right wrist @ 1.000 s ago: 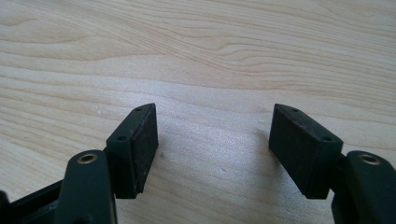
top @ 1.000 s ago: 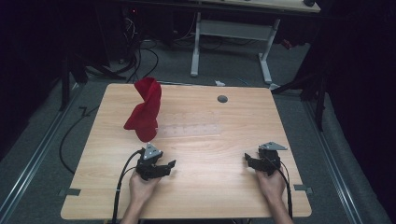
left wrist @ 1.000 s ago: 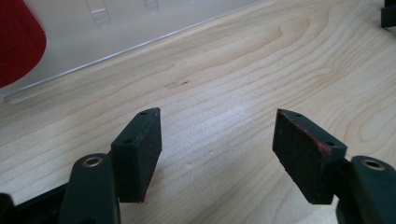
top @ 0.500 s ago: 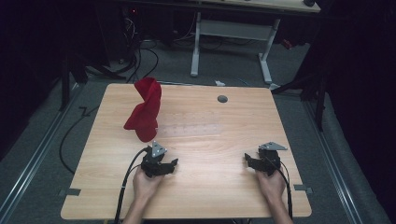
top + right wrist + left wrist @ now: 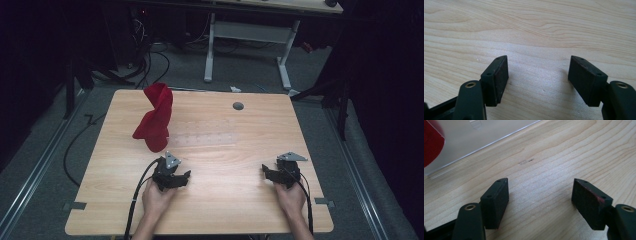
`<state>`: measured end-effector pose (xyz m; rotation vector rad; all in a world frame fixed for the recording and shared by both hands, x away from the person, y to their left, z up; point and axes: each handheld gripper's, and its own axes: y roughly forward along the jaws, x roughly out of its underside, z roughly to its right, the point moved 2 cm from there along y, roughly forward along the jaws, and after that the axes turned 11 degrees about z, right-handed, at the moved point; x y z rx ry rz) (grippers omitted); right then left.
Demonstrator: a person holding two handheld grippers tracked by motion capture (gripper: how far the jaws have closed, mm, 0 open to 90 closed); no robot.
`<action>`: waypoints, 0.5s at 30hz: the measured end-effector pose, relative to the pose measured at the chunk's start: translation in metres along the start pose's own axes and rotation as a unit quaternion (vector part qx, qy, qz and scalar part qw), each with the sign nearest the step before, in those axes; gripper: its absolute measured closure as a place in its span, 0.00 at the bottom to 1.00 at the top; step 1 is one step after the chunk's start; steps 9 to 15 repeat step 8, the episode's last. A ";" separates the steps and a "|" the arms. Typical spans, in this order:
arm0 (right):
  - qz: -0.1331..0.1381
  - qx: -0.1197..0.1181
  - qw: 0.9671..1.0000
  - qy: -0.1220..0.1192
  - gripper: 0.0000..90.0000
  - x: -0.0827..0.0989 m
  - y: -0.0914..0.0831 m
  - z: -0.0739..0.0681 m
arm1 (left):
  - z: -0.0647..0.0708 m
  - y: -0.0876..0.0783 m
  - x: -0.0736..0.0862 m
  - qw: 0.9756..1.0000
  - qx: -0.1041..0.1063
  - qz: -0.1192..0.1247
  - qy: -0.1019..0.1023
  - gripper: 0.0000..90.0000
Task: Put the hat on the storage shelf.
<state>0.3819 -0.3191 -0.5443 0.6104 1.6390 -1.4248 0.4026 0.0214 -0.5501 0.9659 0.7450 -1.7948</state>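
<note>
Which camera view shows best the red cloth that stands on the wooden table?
The high view shows it best: the whole red cloth stands twisted on the far left part of the light wooden table, beyond the left gripper. The left gripper view catches a blurred red edge at its upper left corner.

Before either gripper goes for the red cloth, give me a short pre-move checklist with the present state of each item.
1. Left gripper jaws apart, nothing between them: ok; they have just been opening a little further.
2. Right gripper jaws apart, bare wood between them: ok.
3. Red cloth in place on the table, standing in a twisted heap at the far left: ok.
4. Path from the left gripper to the cloth free of other things: ok in the high view; a clear sheet lies flat beside the cloth.
5. Whether the cloth rests on that clear sheet: cannot tell.
6. Cables trailing off the near edge, away from the cloth: ok.
</note>
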 end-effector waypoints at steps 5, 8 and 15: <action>0.000 -0.001 1.000 0.000 0.36 0.000 0.000 0.000 | 0.000 0.000 0.000 1.000 0.000 0.000 -0.001 0.33; 0.000 -0.001 1.000 -0.001 0.36 0.000 0.000 0.000 | 0.000 0.000 0.000 1.000 0.000 -0.001 0.000 0.33; 0.000 -0.001 1.000 -0.001 0.36 0.000 0.000 0.000 | 0.000 0.000 0.000 1.000 0.000 -0.001 0.000 0.33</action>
